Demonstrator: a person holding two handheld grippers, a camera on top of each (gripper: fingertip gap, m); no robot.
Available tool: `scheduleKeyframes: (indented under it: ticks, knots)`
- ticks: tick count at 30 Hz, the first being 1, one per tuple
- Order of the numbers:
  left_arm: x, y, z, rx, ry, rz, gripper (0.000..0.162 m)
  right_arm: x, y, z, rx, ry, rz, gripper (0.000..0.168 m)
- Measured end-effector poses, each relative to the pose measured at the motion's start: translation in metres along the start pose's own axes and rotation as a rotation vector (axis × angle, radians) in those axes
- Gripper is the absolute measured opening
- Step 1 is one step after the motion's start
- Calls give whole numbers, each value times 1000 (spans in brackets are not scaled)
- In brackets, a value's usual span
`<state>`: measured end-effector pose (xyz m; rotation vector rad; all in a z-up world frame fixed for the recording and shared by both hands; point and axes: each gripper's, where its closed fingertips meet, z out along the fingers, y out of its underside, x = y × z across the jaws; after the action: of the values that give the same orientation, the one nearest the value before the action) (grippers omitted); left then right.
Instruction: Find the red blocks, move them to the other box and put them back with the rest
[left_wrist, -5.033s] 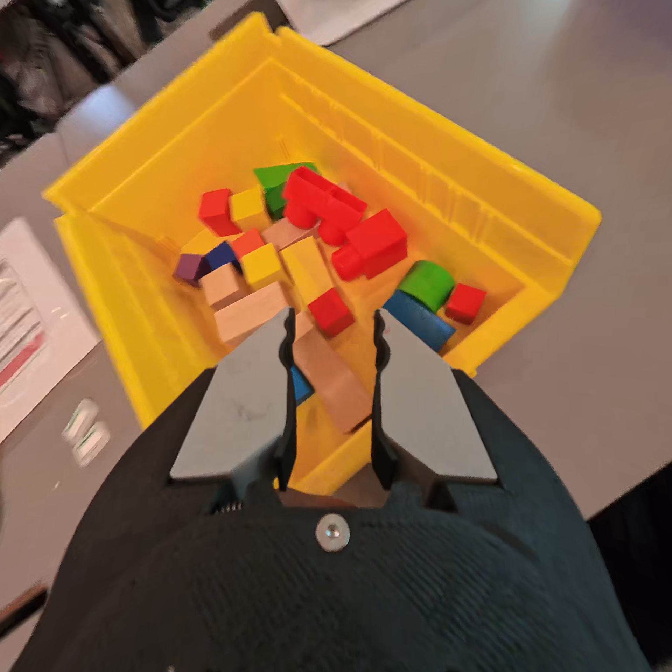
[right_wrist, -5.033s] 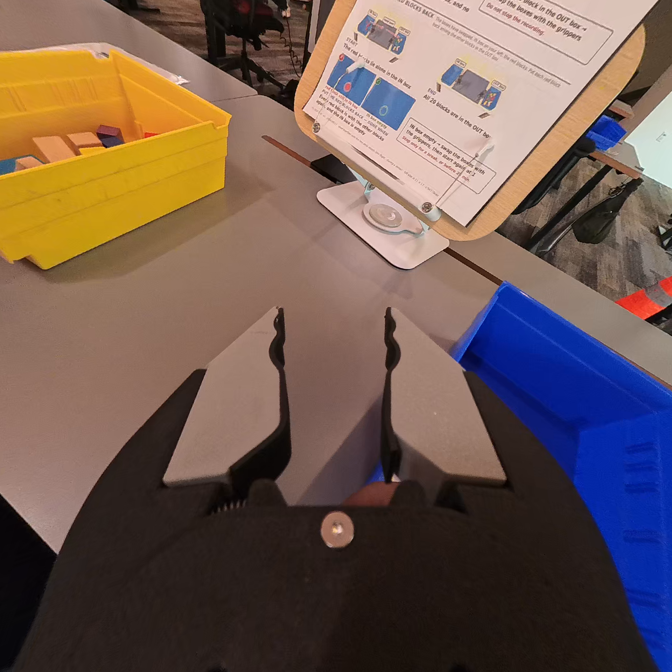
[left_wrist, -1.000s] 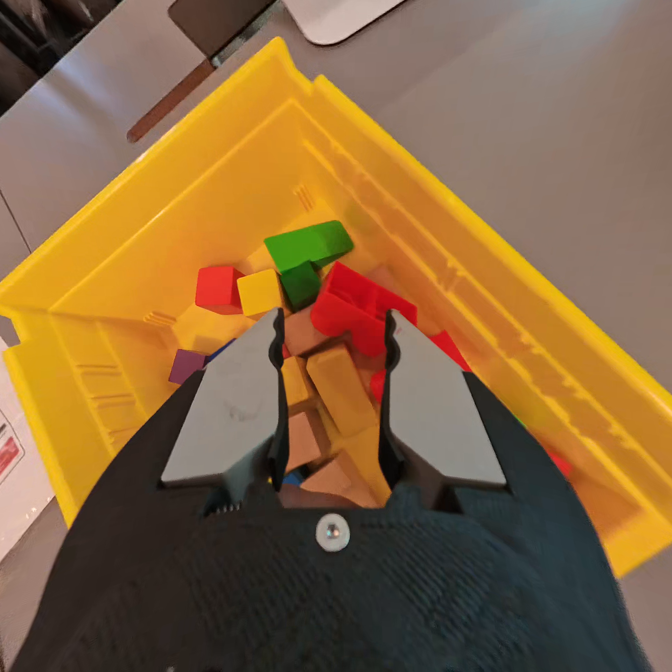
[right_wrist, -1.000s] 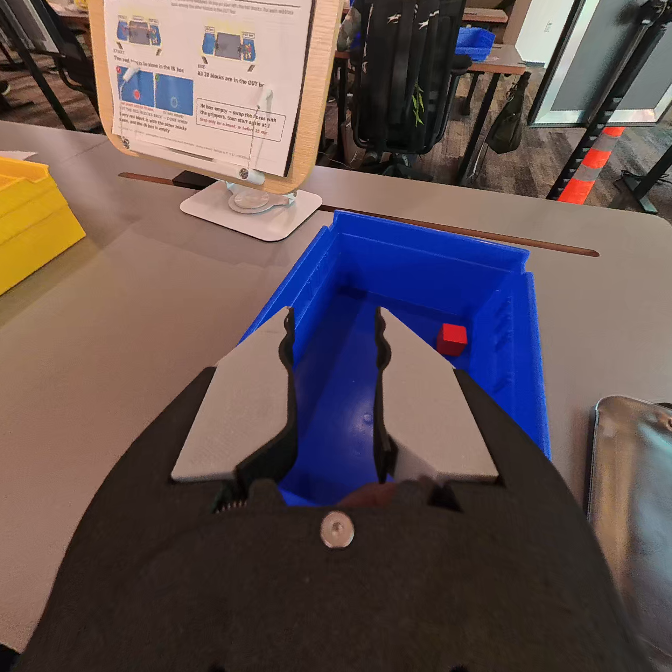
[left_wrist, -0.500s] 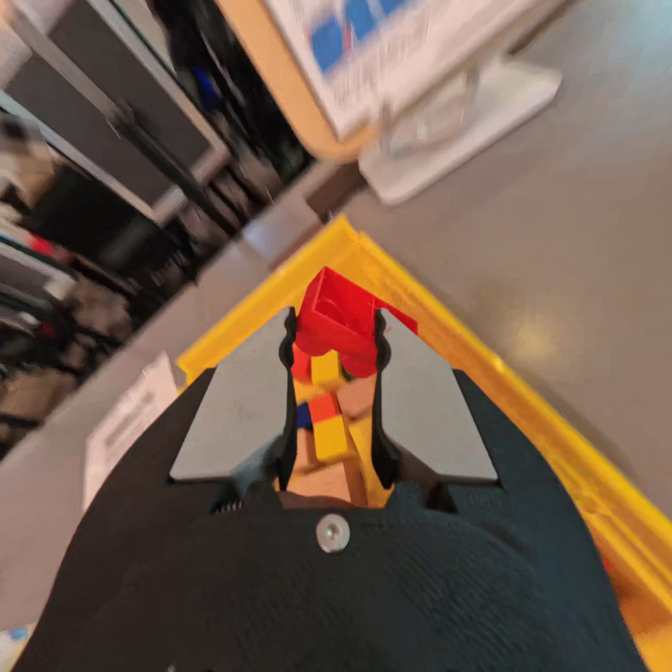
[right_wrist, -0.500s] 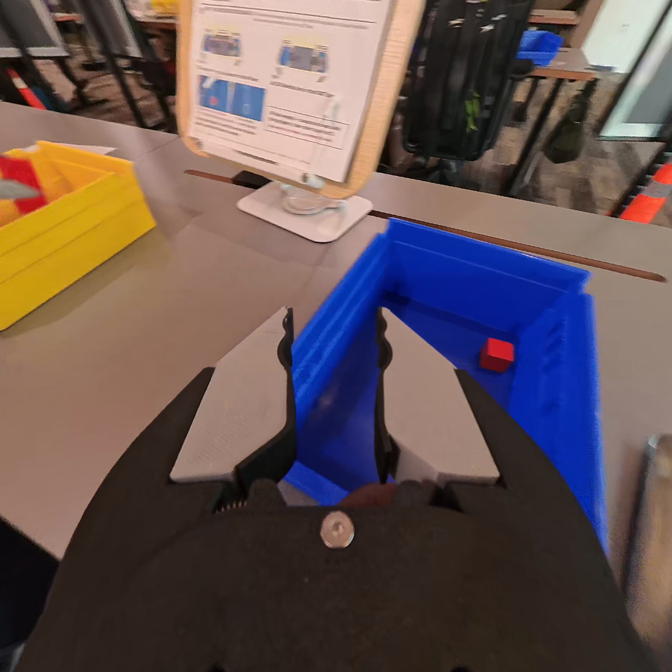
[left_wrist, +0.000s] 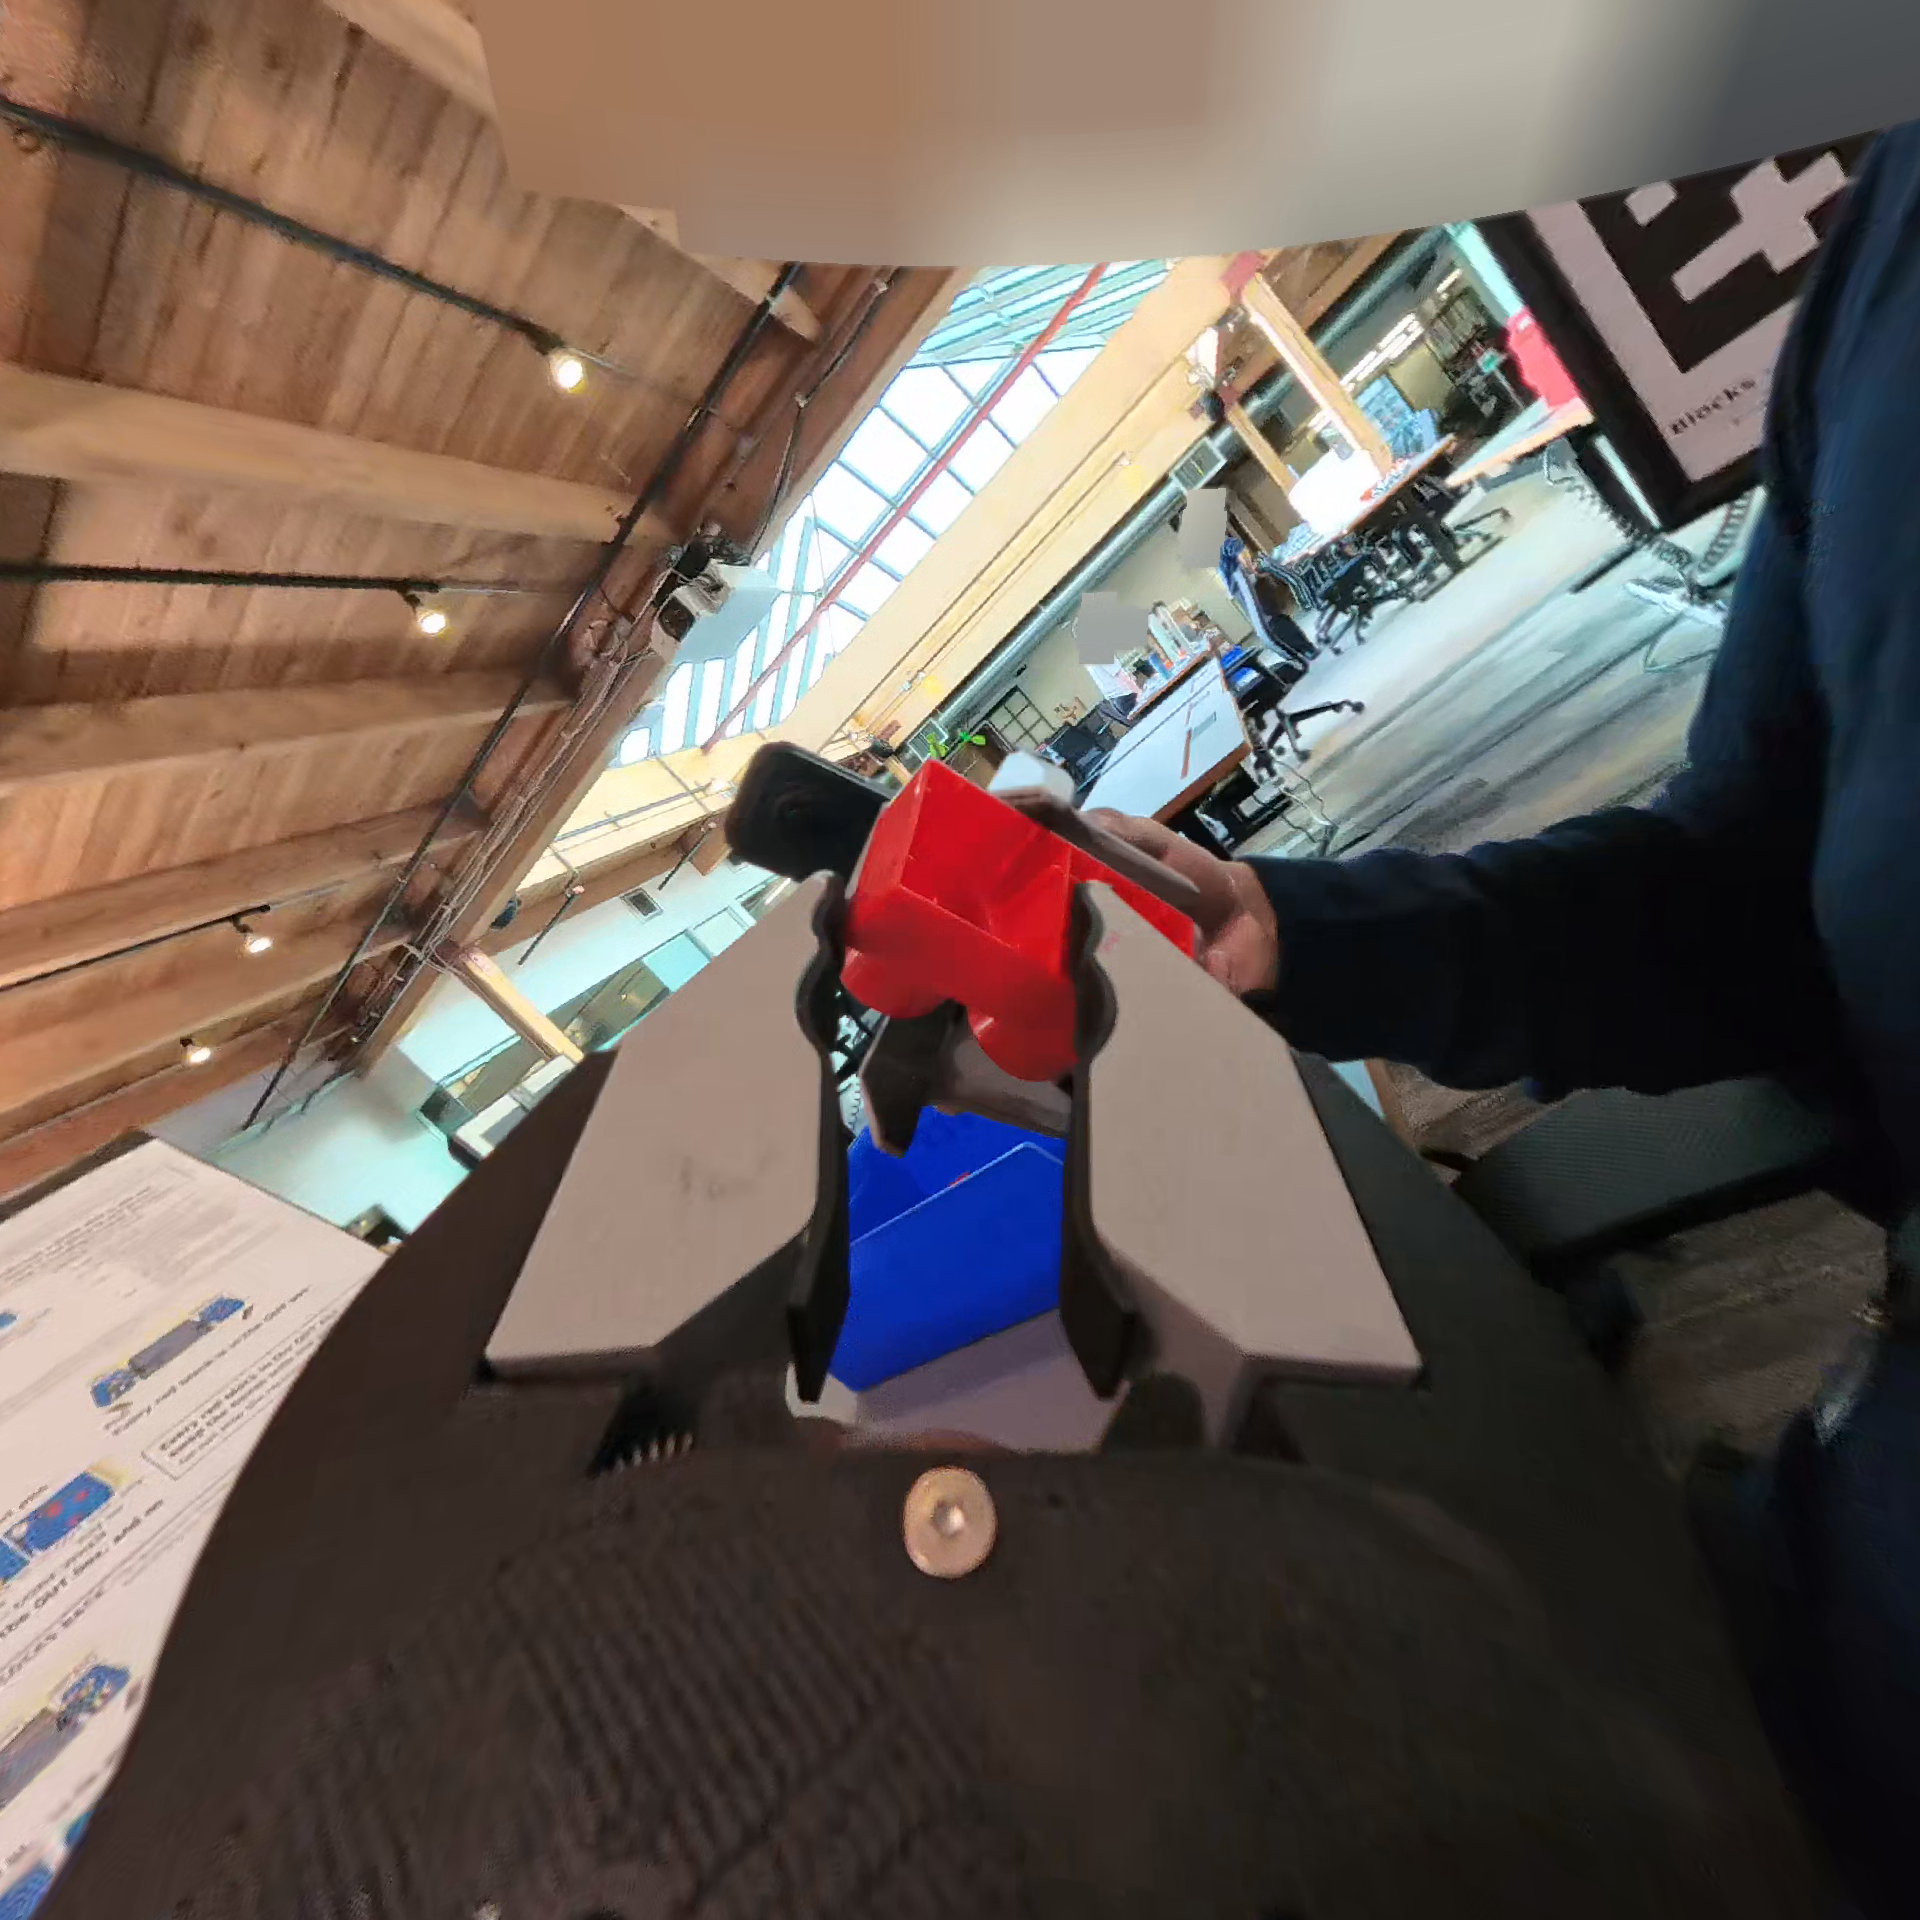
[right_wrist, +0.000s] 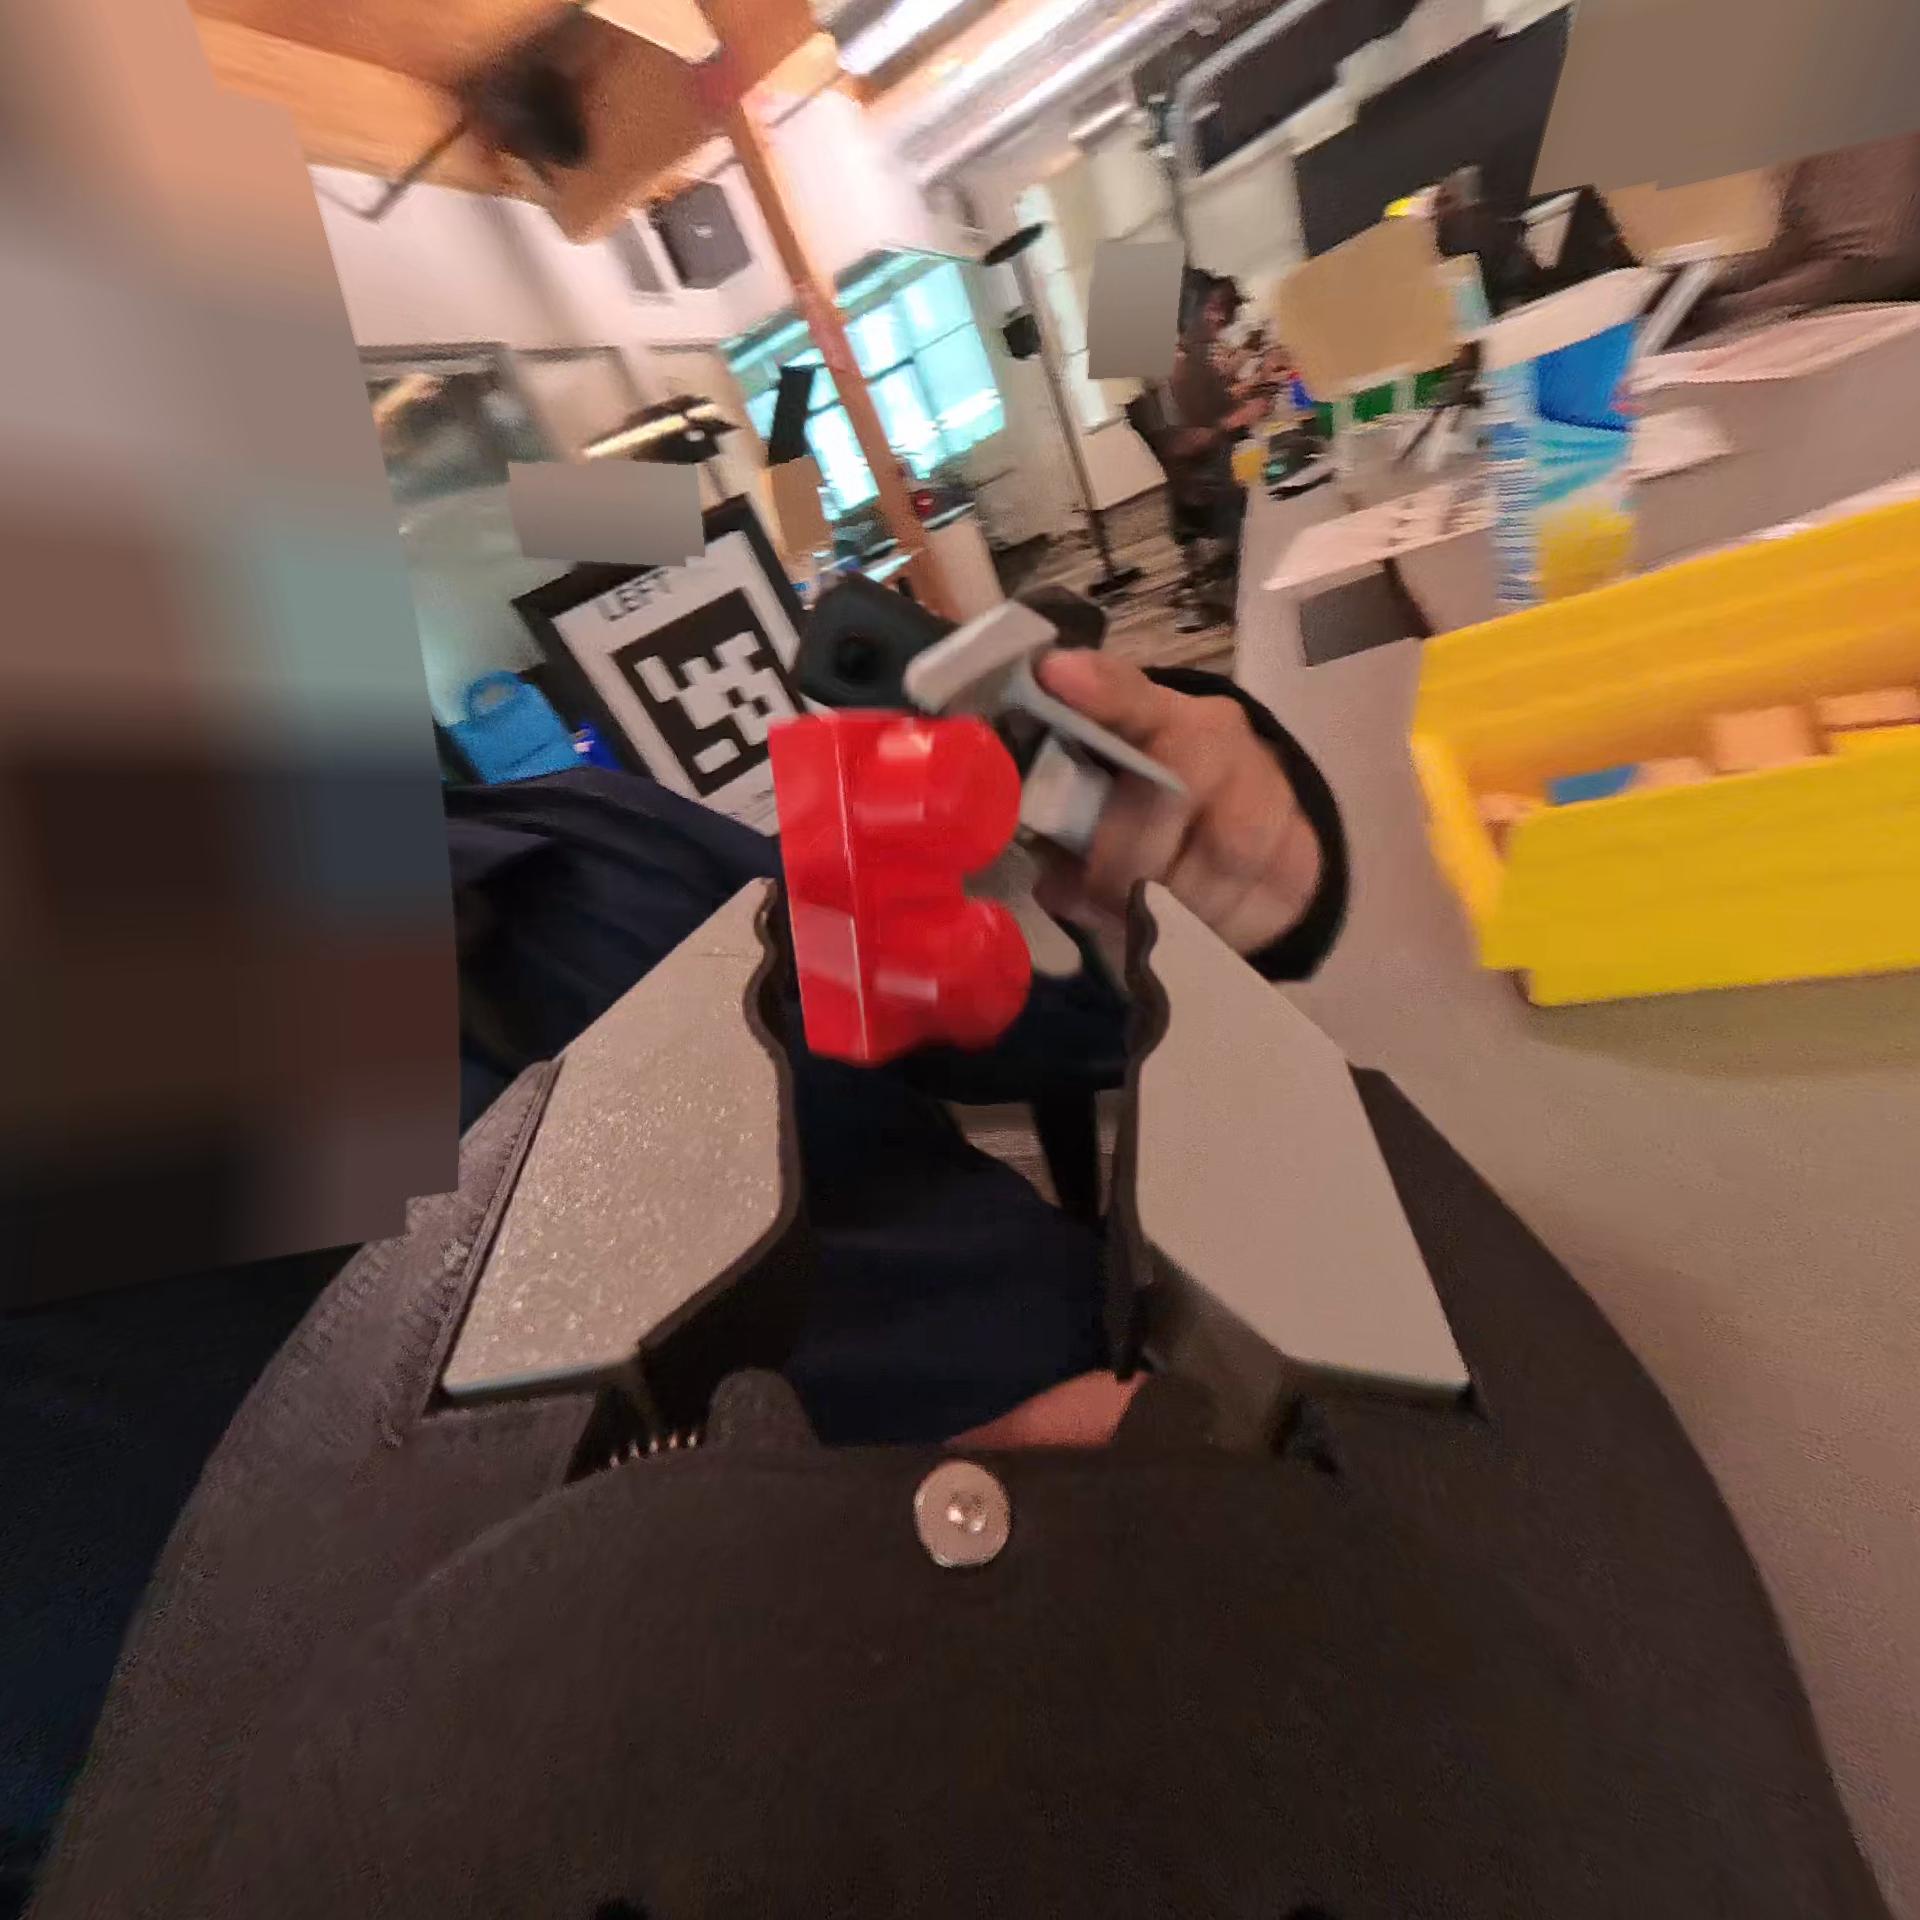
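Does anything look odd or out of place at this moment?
Yes. The red block is held high in the air by the left gripper, facing the open right gripper, away from the blue box.

The red block (right_wrist: 894, 883) I'm holding up looks like glossy moulded plastic, smooth, with light catching its rounded studs. My left gripper (left_wrist: 951, 935) has matt grey fingers (left_wrist: 686, 1174) with faint scuffs; its black body shows a fine ribbed, printed-looking texture and a shiny metal screw (left_wrist: 948, 1522). The right gripper (right_wrist: 951, 935) has grainy, speckled grey pads (right_wrist: 634, 1195). The blue box (left_wrist: 935, 1247) and the yellow box (right_wrist: 1683, 862) look like smooth plastic. Overhead, the ceiling boards (left_wrist: 208, 468) are rough bare wood. The sleeve (left_wrist: 1558, 935) is dark cloth.
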<state>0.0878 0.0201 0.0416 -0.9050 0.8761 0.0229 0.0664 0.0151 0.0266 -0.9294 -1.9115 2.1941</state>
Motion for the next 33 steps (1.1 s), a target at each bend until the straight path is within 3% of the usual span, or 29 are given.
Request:
scheduleKeyframes:
  ticks: [3,5,12,18,20,24,29,33]
  knots:
    - [4,3,4,16,-7,-14,41,-8,8,13,-38,-34,-13,63]
    - [4,7,4,14,-9,-6,42,-12,7,16,-31,-57,-5,49]
    - [-9,31,0,-111,-57,31,41,12,4,13,2,25,57,49]
    - [-26,35,-6,-186,-147,14,34,28,-13,-6,95,111,72,48]
    - [-32,39,-10,-200,-167,-24,42,34,-22,-23,136,173,54,48]
    - [-49,66,-22,-344,-205,-138,53,78,-34,-89,185,531,-3,48]
    - [-68,125,-53,-671,-266,-296,57,111,-37,-229,193,1129,-84,48]
    - [-69,155,-75,-777,-268,-486,58,117,-12,-328,115,1536,-32,49]
